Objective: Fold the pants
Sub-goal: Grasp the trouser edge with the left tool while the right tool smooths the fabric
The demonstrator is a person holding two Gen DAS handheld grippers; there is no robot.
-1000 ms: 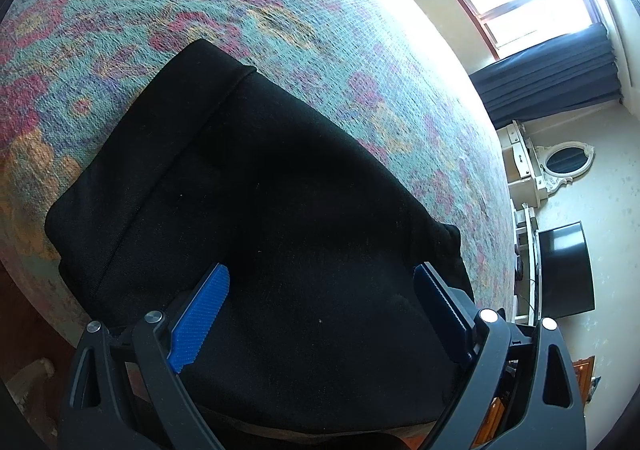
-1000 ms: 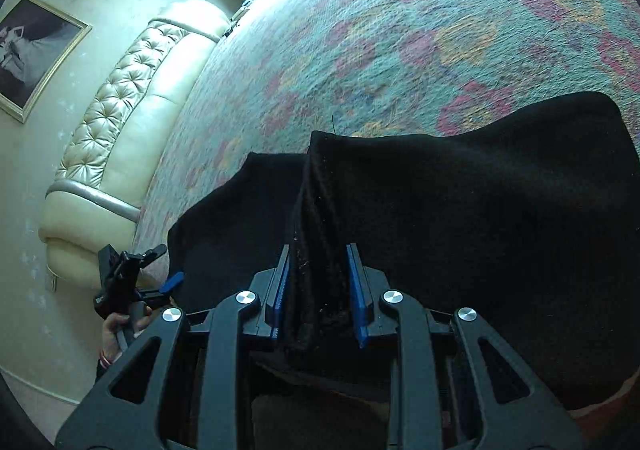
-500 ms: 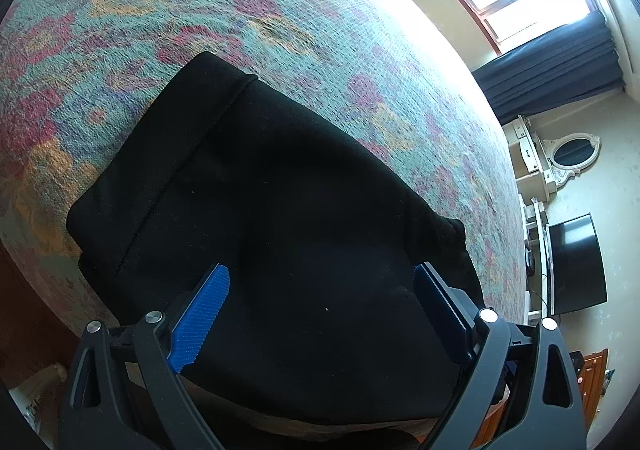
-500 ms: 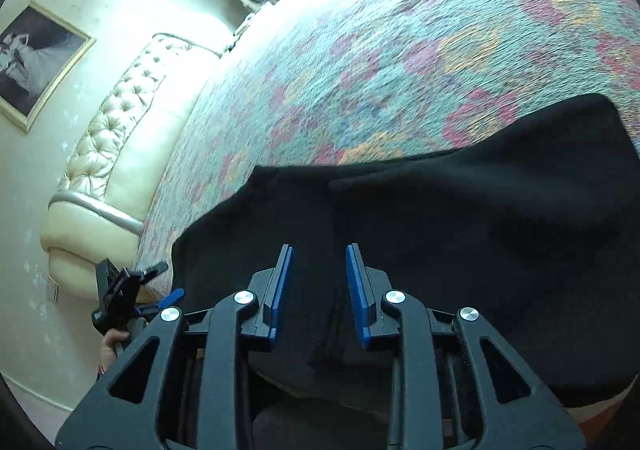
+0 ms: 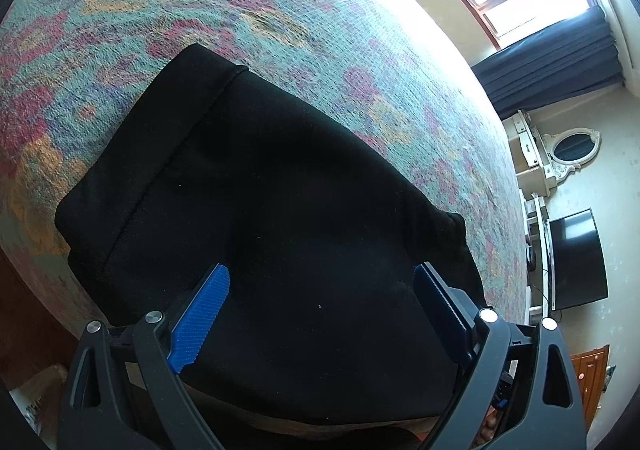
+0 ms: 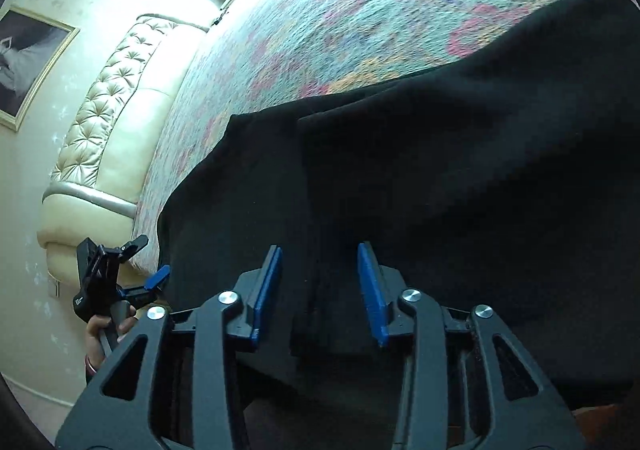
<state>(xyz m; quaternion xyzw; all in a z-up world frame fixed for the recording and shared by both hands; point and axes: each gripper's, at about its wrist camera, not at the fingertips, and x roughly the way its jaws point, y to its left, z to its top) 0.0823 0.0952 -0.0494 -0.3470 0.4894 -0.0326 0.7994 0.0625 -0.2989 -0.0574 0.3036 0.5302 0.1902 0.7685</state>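
Observation:
Black pants [image 5: 280,202] lie folded in a thick stack on a floral bedspread [image 5: 280,10], near the bed's near edge. My left gripper [image 5: 320,282] is wide open above the stack's near side and holds nothing. In the right wrist view the pants [image 6: 460,170] lie flat with a folded layer edge running between the fingers. My right gripper [image 6: 320,270] is open over that edge, blue pads apart, holding nothing. The left gripper also shows in the right wrist view [image 6: 120,278], held in a hand at the bed's left edge.
A tufted cream headboard [image 6: 104,110] stands at the far left of the bed. A window with dark curtains [image 5: 540,10], a white dresser with an oval mirror [image 5: 568,146] and a black TV [image 5: 576,258] are beyond the bed's right side.
My right gripper has opened and let go of the pants' folded edge, which has dropped flat onto the stack. My left gripper stays open and has drawn back slightly.

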